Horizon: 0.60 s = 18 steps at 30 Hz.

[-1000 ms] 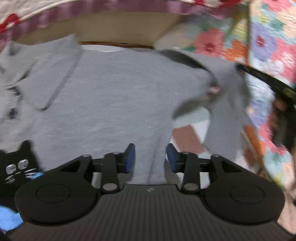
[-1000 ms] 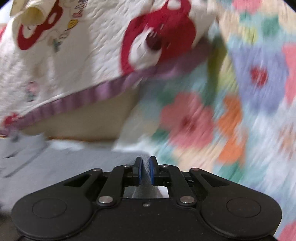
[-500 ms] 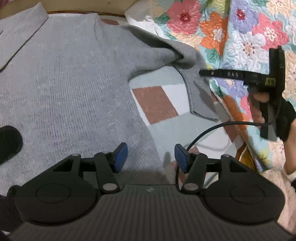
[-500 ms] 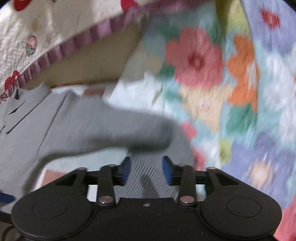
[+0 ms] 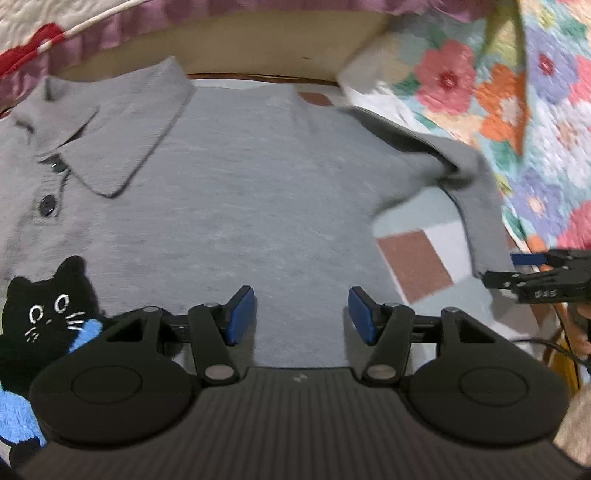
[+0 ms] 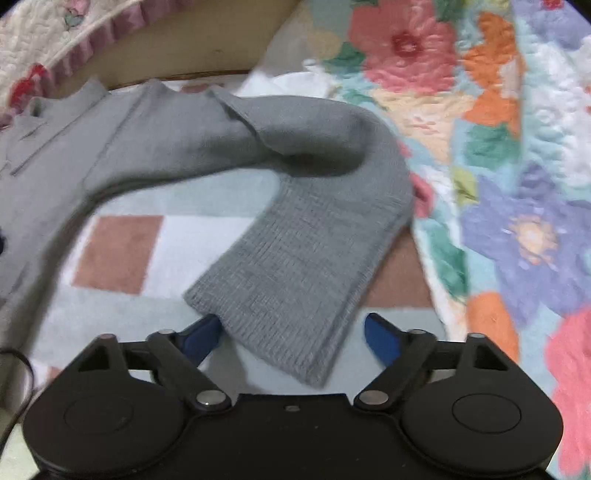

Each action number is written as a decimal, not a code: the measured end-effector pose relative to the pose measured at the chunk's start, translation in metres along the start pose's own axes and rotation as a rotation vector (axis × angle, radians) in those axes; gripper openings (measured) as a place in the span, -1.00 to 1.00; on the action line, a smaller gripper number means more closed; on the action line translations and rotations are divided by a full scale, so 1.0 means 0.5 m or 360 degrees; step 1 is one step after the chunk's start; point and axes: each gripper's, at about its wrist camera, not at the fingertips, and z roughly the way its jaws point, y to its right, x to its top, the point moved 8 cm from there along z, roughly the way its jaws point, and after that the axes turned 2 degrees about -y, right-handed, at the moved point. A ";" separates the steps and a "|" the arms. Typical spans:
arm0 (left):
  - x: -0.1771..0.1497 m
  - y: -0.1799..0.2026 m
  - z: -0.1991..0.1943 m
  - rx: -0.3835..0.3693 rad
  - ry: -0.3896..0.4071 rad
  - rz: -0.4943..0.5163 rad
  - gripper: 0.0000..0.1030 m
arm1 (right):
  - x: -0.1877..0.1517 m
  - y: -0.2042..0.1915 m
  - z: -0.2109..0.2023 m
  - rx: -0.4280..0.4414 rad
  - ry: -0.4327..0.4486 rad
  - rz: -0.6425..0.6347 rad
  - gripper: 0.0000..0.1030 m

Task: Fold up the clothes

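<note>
Right gripper [image 6: 291, 332]: its blue fingers [image 6: 382, 334] stand apart, having just been opening. The cuff end of the grey sleeve [image 6: 295, 266] lies between them, released; neither pad presses on it. Beyond the fingers the sleeve bends back on itself and runs up and to the left into the body of the grey polo shirt [image 5: 236, 206]. Under the sleeve is a checked sheet [image 6: 155, 254] of pale green, white and brown squares. To the right of the fingers lies a flowered quilt [image 6: 517, 155].

Left gripper [image 5: 301, 314]: its fingers [image 5: 242, 314] are also parted, having just widened, with nothing gripped. They hang over the shirt's front, which lies flat beneath and ahead of them. Left of the fingers is a black cat patch [image 5: 44, 314] with blue beside it. Further ahead and left are the collar [image 5: 122, 133] and two dark buttons [image 5: 47, 205]. To the right of the fingers the right gripper appears at the sleeve's end. Beyond the collar, a frilled purple-edged cover [image 5: 110, 26] lies at the far edge.
</note>
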 end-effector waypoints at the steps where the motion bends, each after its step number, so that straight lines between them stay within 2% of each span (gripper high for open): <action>1: 0.002 -0.008 0.002 0.0001 0.0011 -0.0035 0.08 | 0.011 0.012 -0.008 0.0023 0.0047 0.0042 -0.43; 2: 0.003 -0.014 0.004 0.0001 0.0022 -0.0066 0.08 | 0.023 0.025 -0.015 0.0045 0.0094 0.0084 -0.60; 3: 0.004 -0.019 0.005 0.0002 0.0031 -0.0088 0.08 | 0.034 0.037 -0.023 0.0068 0.0141 0.0126 -0.62; 8: 0.009 -0.042 -0.018 0.0111 0.0096 -0.0008 0.08 | 0.103 0.057 -0.149 0.0177 0.0506 0.0245 -0.64; 10: 0.018 -0.059 -0.031 0.0157 0.0117 0.0029 0.08 | 0.156 0.054 -0.220 0.0262 0.0666 0.0207 -0.64; 11: 0.024 -0.069 -0.038 0.0178 0.0129 0.0035 0.08 | 0.191 0.062 -0.249 0.0239 0.0724 0.0165 -0.65; 14: 0.044 -0.105 -0.056 0.0226 0.0170 0.0010 0.08 | 0.305 0.128 -0.298 -0.0072 0.0784 0.0038 -0.65; 16: 0.054 -0.128 -0.064 0.0229 0.0191 -0.0051 0.08 | 0.364 0.201 -0.285 -0.0400 0.0692 0.0040 -0.58; 18: 0.053 -0.142 -0.072 0.0220 0.0190 -0.0092 0.08 | 0.396 0.257 -0.266 -0.0643 0.0623 0.0094 -0.26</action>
